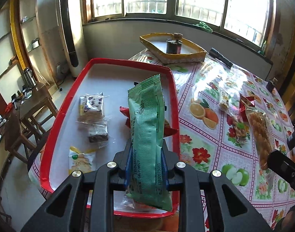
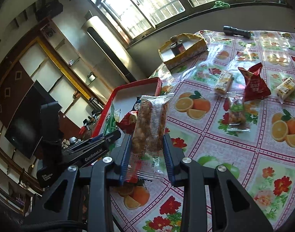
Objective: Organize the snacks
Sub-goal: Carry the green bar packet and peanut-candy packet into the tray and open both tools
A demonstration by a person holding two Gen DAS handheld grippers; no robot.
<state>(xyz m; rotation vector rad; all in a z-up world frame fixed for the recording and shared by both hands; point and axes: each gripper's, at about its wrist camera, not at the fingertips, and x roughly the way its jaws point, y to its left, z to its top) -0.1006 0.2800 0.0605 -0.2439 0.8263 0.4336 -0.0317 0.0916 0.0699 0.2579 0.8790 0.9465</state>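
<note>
My left gripper [image 1: 146, 155] is shut on a long green snack packet [image 1: 146, 127] and holds it over the near right part of the red-rimmed tray [image 1: 70, 98]. In the tray lie two clear-wrapped brownie cakes [image 1: 92, 107], a yellow-and-white cracker packet [image 1: 80, 160] and a red packet [image 1: 126, 116] partly hidden behind the green one. My right gripper [image 2: 147, 152] is shut on a clear-wrapped nut bar [image 2: 149, 123] and holds it above the table beside the tray's right rim [image 2: 157, 86]. The same bar shows at the right of the left wrist view [image 1: 260, 135].
On the fruit-print tablecloth [image 2: 224, 145] lie two yellow packets [image 2: 223, 81], a red packet [image 2: 254, 83] and a clear nut packet [image 2: 237, 112]. A yellow cardboard box [image 1: 186, 55] with a dark jar stands at the far edge. A black flashlight [image 1: 220, 57] lies beyond.
</note>
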